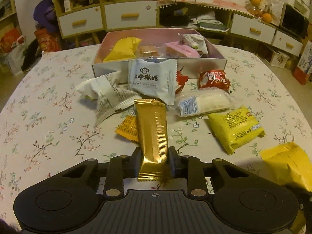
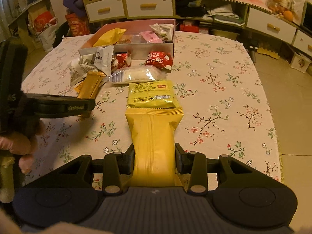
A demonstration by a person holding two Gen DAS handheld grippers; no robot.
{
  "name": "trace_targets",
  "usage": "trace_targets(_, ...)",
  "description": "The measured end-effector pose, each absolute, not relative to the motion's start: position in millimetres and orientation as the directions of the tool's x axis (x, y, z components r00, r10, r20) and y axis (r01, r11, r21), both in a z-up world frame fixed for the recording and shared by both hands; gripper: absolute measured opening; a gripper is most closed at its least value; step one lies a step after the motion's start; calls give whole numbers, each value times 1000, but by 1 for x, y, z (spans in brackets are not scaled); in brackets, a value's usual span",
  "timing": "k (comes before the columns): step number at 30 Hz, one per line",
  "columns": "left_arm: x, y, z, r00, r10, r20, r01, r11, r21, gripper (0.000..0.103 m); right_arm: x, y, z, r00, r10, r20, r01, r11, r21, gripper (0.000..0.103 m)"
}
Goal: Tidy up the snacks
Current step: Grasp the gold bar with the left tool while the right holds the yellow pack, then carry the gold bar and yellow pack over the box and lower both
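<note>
My left gripper [image 1: 154, 159] is shut on a long gold snack bar [image 1: 152, 136], held above the flowered tablecloth; it also shows in the right wrist view [image 2: 89, 86]. My right gripper [image 2: 155, 159] is shut on a yellow snack packet [image 2: 154, 140], which also shows at the right edge of the left wrist view [image 1: 288, 163]. A pink-lined open box [image 1: 206, 62] at the table's far side holds a yellow packet [image 1: 122, 48], a pink packet [image 1: 181, 50] and others. Loose snacks lie before it: a light blue packet [image 1: 152, 80], white packets [image 1: 105, 93], red packets [image 1: 213, 80], a clear packet [image 1: 202, 102] and a yellow-green packet [image 1: 236, 128].
An orange packet [image 1: 127, 128] lies under the gold bar. The left gripper's body and the person's hand [image 2: 19, 142] fill the left of the right wrist view. Drawers and shelves [image 1: 126, 15] stand behind the table. The table's right edge [image 2: 273, 117] drops to the floor.
</note>
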State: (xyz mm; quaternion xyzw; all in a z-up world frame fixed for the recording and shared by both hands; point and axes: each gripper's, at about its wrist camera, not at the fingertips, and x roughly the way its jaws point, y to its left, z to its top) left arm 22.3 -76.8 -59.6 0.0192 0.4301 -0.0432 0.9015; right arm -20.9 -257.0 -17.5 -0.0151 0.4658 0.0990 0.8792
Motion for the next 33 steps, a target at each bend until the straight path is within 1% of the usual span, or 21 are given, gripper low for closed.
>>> trace_targets(9, 11, -65, -50, 618, -110, -778, 171, 985, -4, 24, -15, -249, -16, 548, 150, -823, -171, 983, 65, 36)
trace_targets(24, 4, -20, -28, 601, -200, -774, 209, 974, -89, 23, 7, -214, -2, 565, 139, -813, -163, 985, 55, 36)
trace_targets(33, 21, -3, -5, 641, -214, -737, 221, 971, -90, 23, 33, -193, 16, 598, 131, -791, -126, 990, 69, 36)
